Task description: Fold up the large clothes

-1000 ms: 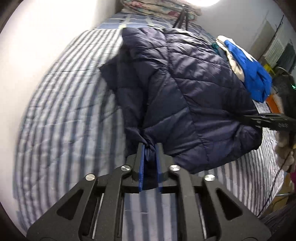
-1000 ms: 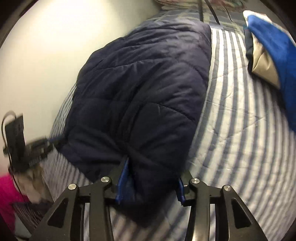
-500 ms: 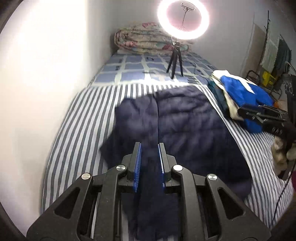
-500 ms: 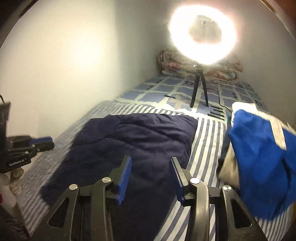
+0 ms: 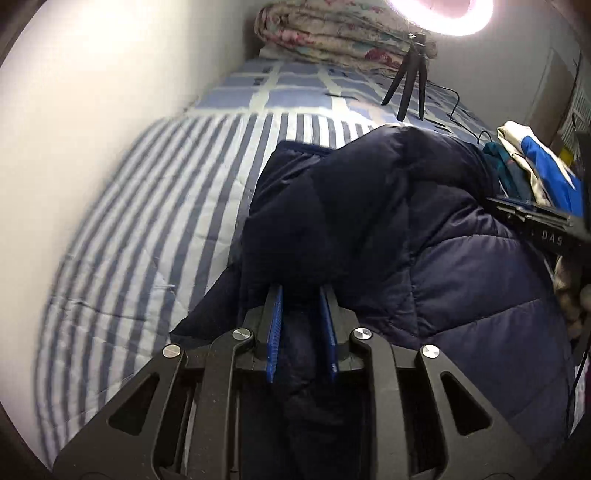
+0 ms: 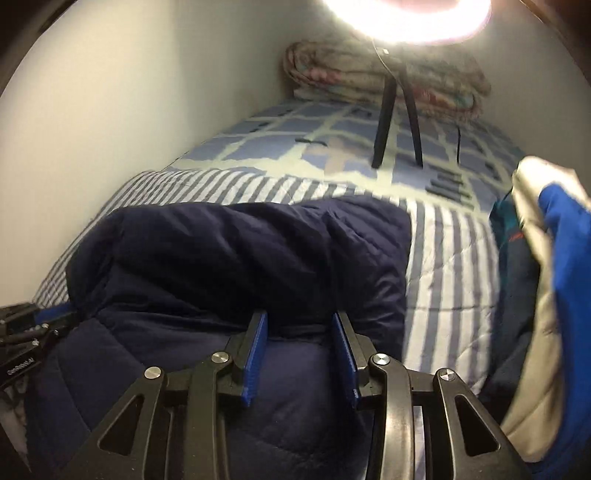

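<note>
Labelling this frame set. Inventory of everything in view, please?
puffer jacket: 1, navy, mid-bed, near edge folded over
bedspread: 1, blue-white striped, under jacket
checked sheet: 1, blue-white, far end of bed
folded quilt: 1, floral, by far wall
ring light: 1, lit, top edge
tripod: 1, black, on checked sheet
clothes pile: 1, blue, cream, teal, right of jacket
left gripper: black, blue pads, jaws opening, jacket fabric between
right gripper: black, blue pads, jacket fold between jaws

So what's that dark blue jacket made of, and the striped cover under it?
The navy jacket looks like thin, faintly shiny synthetic shell over padding: stitched diamond quilting, puffy panels. The striped cover looks like matte woven cloth, perhaps cotton, lightly quilted judging by its stitch lines.
</note>
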`<state>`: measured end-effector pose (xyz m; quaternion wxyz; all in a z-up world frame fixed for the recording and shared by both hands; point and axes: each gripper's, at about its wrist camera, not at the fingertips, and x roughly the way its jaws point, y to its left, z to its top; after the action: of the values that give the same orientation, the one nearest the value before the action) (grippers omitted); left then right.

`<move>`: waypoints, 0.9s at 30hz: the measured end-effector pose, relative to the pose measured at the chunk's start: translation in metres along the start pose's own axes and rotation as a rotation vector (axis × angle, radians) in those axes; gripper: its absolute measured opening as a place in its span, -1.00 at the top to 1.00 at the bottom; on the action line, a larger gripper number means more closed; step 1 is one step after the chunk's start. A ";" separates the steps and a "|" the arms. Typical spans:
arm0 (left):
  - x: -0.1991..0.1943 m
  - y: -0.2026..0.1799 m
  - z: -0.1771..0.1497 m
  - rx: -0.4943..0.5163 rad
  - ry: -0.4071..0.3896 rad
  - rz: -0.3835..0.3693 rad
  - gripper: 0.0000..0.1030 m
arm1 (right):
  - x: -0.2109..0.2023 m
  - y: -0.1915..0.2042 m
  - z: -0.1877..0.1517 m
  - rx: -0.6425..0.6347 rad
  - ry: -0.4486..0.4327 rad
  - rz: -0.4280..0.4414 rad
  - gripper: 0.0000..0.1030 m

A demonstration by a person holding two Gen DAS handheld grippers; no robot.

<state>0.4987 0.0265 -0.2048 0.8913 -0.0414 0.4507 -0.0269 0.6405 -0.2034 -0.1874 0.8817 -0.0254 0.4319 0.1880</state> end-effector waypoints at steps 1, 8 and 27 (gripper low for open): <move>0.001 0.000 0.002 0.010 0.001 -0.002 0.57 | -0.003 0.003 0.002 -0.009 0.006 -0.019 0.28; -0.042 0.035 0.000 -0.093 -0.024 -0.054 0.47 | -0.077 -0.008 -0.025 0.011 -0.037 0.041 -0.08; -0.021 0.133 -0.047 -0.597 0.121 -0.554 -0.26 | -0.069 -0.087 -0.135 0.385 0.078 0.461 -0.64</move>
<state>0.4495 0.1579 -0.2285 0.7713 -0.4161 0.4620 -0.1364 0.5315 -0.3335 -0.2283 0.7872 0.2339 0.4875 0.2965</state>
